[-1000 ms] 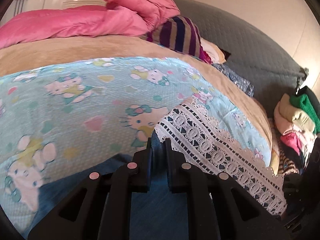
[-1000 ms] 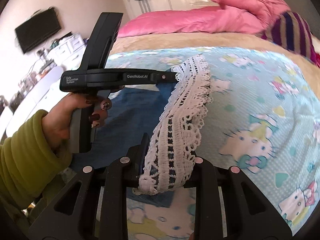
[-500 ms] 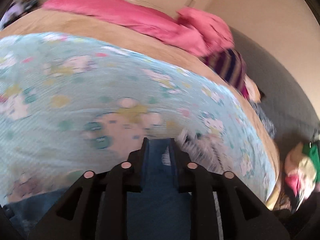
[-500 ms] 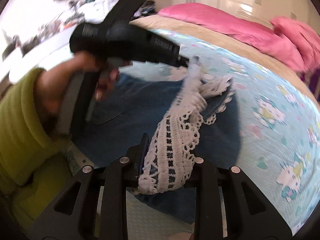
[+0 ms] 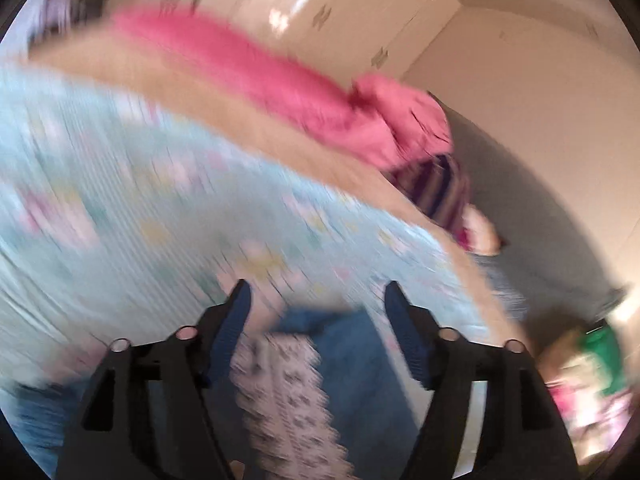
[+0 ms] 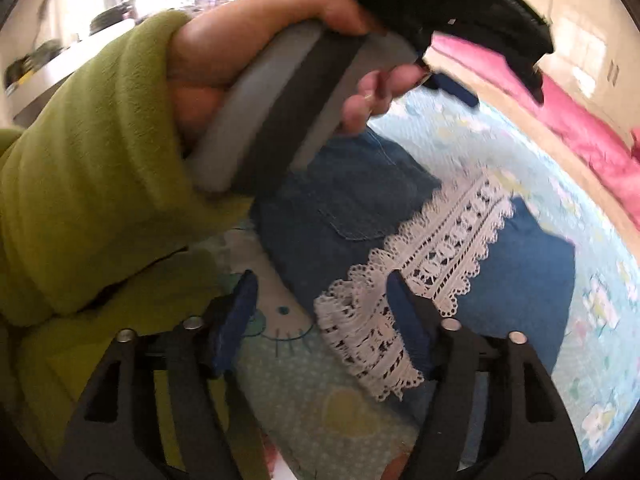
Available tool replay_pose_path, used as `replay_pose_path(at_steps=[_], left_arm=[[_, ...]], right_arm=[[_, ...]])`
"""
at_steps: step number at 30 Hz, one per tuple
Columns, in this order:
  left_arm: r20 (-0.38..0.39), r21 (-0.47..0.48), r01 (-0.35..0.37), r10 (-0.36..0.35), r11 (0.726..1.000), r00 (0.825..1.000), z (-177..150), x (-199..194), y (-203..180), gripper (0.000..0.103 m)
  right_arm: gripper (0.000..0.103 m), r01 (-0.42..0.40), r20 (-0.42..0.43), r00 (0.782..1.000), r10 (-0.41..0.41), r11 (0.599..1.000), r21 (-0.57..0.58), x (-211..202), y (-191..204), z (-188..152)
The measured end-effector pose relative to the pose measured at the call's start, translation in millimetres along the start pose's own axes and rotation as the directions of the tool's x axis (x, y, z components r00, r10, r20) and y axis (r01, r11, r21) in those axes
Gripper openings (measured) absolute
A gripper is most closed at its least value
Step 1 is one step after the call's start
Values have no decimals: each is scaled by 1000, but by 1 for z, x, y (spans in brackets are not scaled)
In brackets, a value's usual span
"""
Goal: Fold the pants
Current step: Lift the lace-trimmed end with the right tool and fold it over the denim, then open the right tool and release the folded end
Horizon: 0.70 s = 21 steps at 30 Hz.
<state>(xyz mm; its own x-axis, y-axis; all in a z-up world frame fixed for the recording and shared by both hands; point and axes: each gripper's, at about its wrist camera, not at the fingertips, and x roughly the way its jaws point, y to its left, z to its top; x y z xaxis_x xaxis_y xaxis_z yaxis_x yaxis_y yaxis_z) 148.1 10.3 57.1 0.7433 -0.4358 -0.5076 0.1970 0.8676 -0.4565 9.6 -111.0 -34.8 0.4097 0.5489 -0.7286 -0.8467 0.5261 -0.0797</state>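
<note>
The blue denim pants [image 6: 360, 200] lie doubled over on the cartoon-print bedspread [image 6: 600, 280], their white lace hem [image 6: 452, 240] running across the top. My right gripper [image 6: 322, 278] hangs just above the near end of the lace with its jaws opening; the lace brushes the right pad [image 6: 404, 320] but is not pinched. A hand [image 6: 248, 60] in a green sleeve [image 6: 88, 160] holds the other gripper's handle [image 6: 304, 92] above the pants. In the blurred left wrist view, my left gripper [image 5: 317, 286] is also opening, with the pants [image 5: 348, 344] and lace [image 5: 280, 380] loose below it.
A pink duvet [image 5: 256, 76] and a striped pillow [image 5: 440, 184] lie at the head of the bed. A grey padded headboard [image 5: 532, 208] runs along the right, with a pile of clothes [image 5: 588, 364] at its foot. Wardrobe doors [image 5: 320, 12] stand behind.
Both grippers swung across the bed carrying the lace-hemmed leg ends over the pants, then their jaws opened wide. The lace and denim now lie on the folded pants.
</note>
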Motion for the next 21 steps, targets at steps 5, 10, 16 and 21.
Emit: replay_pose_path(at_steps=[5,10,16,21], left_arm=[[-148,108,158,-141,982,979,-2,10,-46,83],[-342,172,219,-151,960,928,-43,63,-72,83],[-444,259,42,81,965,893,-81,105,-52,83],[-452,302,43,103,952,886,-81,107,-49,83]], right_arm=[[66,7,39,999,-12,990,137,-43,-32,-11],[76,235,-28,971,-238,927,291,-79,-84,-39],[76,284,-106,958,-265,852,439,-61,-118,-60],[76,295,-153,955,-253,852,432,-38,-115,-60]])
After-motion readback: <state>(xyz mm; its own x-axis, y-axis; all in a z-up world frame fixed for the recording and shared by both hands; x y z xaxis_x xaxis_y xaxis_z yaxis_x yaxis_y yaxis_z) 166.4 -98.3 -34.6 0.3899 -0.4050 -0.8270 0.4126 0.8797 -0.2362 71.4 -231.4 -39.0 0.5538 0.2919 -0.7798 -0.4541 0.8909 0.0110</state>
